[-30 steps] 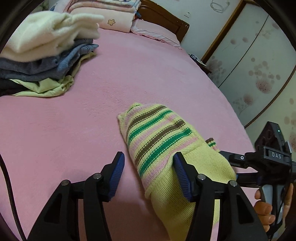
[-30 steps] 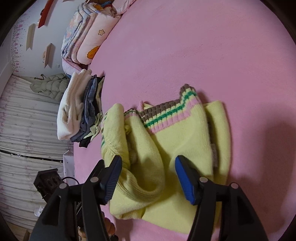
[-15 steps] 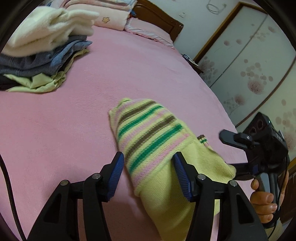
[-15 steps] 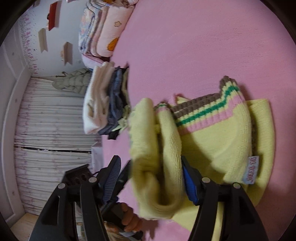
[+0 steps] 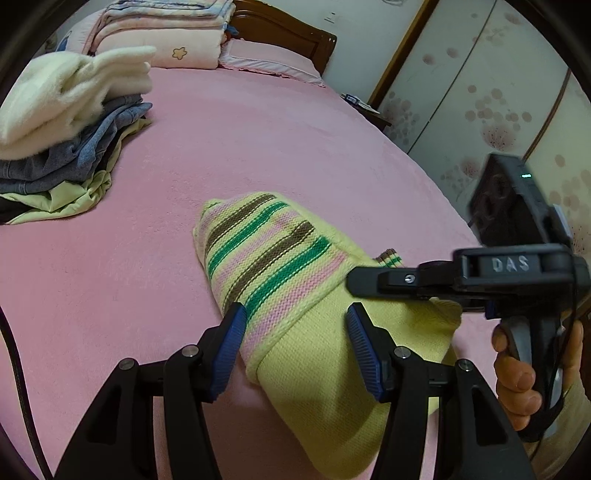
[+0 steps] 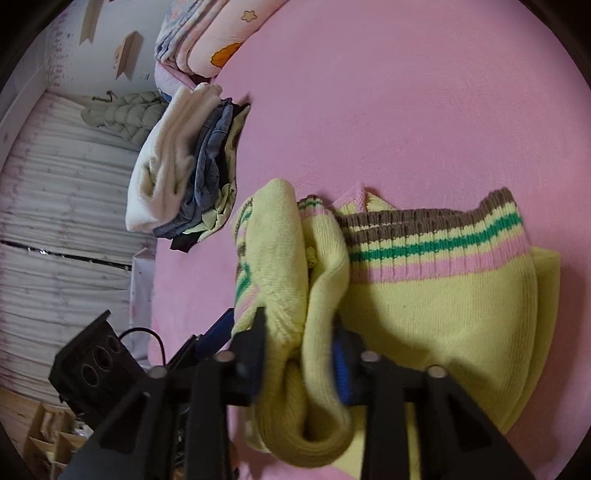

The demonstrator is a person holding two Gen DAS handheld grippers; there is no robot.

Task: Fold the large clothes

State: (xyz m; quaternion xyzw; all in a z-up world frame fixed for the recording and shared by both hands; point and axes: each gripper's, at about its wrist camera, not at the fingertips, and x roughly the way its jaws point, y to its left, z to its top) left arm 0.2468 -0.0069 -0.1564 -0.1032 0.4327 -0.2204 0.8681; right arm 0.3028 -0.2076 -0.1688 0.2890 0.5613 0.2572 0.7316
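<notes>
Yellow knit with bands of brown, green and pink makes up the sweater (image 5: pixel 295 295), which lies folded on the pink bed (image 5: pixel 258 147), its striped end pointing toward the headboard (image 5: pixel 280 33). In the left wrist view the left claw (image 5: pixel 295 343) stands wide open, one blue-padded finger to each side of the folded sweater and gripping nothing; the left finger sits just beside the striped edge, the right one over plain yellow knit. The right claw (image 6: pixel 299 354) has closed on a thick bunched fold of the same sweater, yellow fabric pinched between its fingers and bulging in a roll below them in the right wrist view. From the left wrist view that right claw reaches in from the right side, held by the right hand (image 5: pixel 524 376), its black fingers lying across the sweater's far edge. The ribbed striped hem (image 6: pixel 436 240) lies flat on the bed beyond the gripped fold. At the bed's left side is a stack of folded clothes (image 5: pixel 62 140), a cream fleece piece on top, blue denim beneath and pale green at the bottom. Folded quilts (image 5: pixel 162 37) are piled against the headboard, and a floral-patterned wardrobe (image 5: pixel 480 92) stands along the right wall.
</notes>
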